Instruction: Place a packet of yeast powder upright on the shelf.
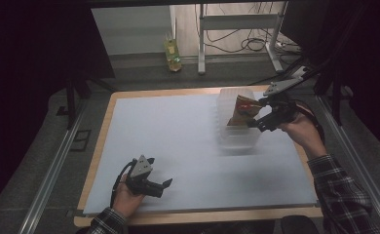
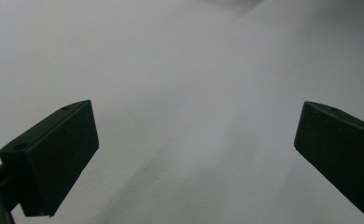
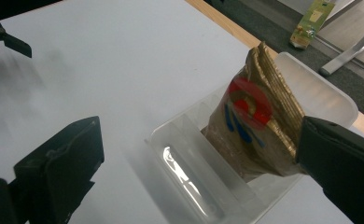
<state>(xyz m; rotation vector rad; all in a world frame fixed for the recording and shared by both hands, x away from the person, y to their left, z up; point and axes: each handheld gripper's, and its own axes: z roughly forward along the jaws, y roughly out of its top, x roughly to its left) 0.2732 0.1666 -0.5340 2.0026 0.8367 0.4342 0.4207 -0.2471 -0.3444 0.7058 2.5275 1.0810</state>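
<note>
A clear plastic bin [image 1: 237, 141] stands at the right of the white mat [image 1: 178, 131]. A gold-brown bag [image 1: 241, 111] with a red circle and blue marks stands upright inside it. My right gripper [image 1: 258, 114] is open at the bin's right side, its jaws wide apart on either side of the bag. In the right gripper view the bag [image 3: 252, 126] leans close to the right jaw inside the bin [image 3: 189, 186], and I cannot tell if they touch. My left gripper [image 1: 160, 171] lies open near the mat's front left, with bare mat between its jaws [image 2: 196, 135].
The mat covers a wooden table whose edge [image 1: 198, 216] shows at the front. A yellow-green packet [image 1: 172, 54] stands on the floor beyond the table, beside metal frame legs [image 1: 201, 44]. Aluminium rails [image 1: 51, 170] run along both sides. The left gripper [image 3: 3, 39] appears far off.
</note>
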